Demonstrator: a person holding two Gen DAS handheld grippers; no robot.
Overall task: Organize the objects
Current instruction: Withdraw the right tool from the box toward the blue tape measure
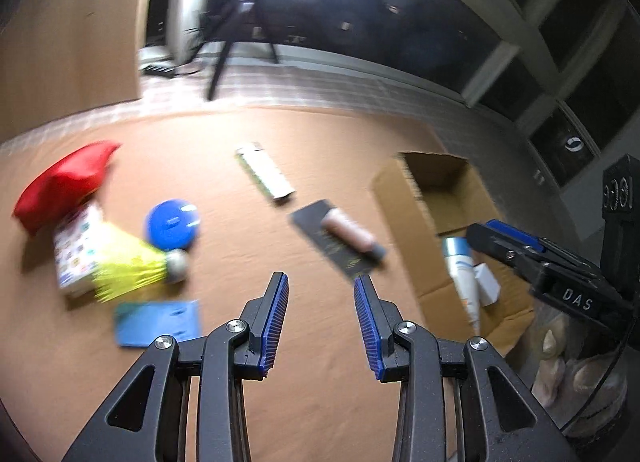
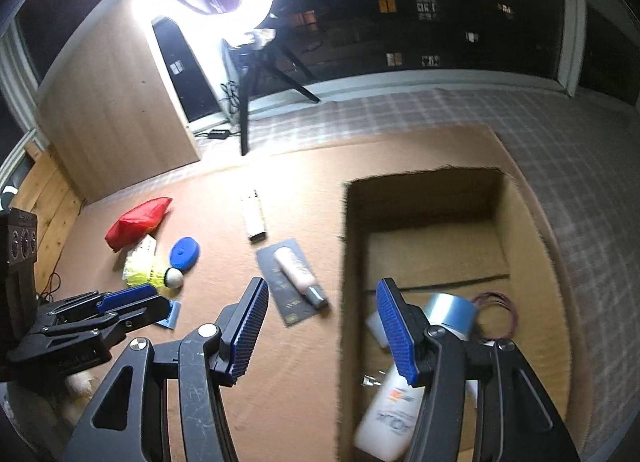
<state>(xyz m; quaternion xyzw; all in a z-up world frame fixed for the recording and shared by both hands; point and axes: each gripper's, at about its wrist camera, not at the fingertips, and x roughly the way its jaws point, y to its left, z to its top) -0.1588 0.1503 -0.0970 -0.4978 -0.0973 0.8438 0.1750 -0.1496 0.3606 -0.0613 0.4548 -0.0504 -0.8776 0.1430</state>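
Note:
My left gripper (image 1: 321,282) is open and empty above the brown mat, just short of a pink tube (image 1: 350,233) lying on a black card (image 1: 334,246). My right gripper (image 2: 322,294) is open and empty over the left wall of the open cardboard box (image 2: 520,230). The box holds a white bottle (image 2: 390,418), a roll of clear tape (image 2: 450,312) and a red band (image 2: 498,312). On the mat lie a yellow shuttlecock (image 1: 132,262), a blue round disc (image 1: 172,224), a red pouch (image 1: 66,182), a white stick pack (image 1: 266,174), a blue card (image 1: 158,322) and a patterned box (image 1: 74,258).
A ring light on a tripod (image 2: 248,74) stands beyond the mat. A wooden panel (image 2: 116,110) rises at the back left. Checked cloth (image 2: 580,166) surrounds the mat. The right gripper shows at the right of the left wrist view (image 1: 536,258).

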